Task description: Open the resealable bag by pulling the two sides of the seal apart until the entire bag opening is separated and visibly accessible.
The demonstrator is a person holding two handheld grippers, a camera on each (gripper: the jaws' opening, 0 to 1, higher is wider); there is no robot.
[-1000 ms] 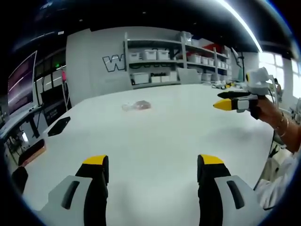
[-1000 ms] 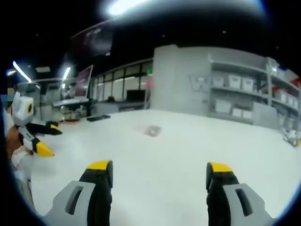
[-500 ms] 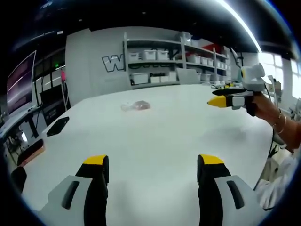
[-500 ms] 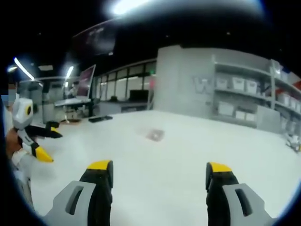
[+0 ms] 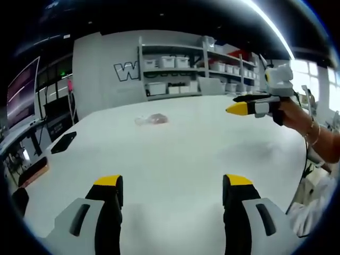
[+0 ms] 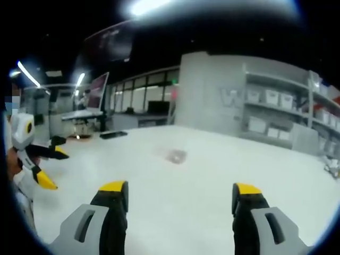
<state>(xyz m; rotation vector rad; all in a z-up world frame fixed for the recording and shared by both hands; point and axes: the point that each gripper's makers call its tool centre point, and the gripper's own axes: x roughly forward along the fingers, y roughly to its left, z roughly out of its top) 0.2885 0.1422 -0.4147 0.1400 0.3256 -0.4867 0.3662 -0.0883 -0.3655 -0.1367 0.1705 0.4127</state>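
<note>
In the left gripper view, the left gripper [image 5: 172, 194] rises from the bottom with its two grey, yellow-tipped jaws standing wide apart and nothing between them, above the near part of a large white table [image 5: 186, 154]. The small clear resealable plastic bag [image 5: 151, 119], with something reddish inside, lies flat on the table toward its far edge, well apart from both grippers. At the table's left edge lie a flat black device [image 5: 63, 142] and, nearer, a brown-edged flat object [image 5: 33, 171]. The right gripper [image 5: 236, 108] comes in from the right, held in a person's hand [image 5: 289, 112] above the table's right side; its yellow tips appear close together with nothing in them. Behind the table stand grey shelves of white bins [image 5: 175, 69].

In the right gripper view, the right gripper [image 6: 179, 196] has its jaws spread wide and empty over the table [image 6: 212, 175]. The bag [image 6: 175, 156] is a blurred patch farther along the table. The left gripper [image 6: 52, 167] shows at the left edge, jaws parted, empty.
</note>
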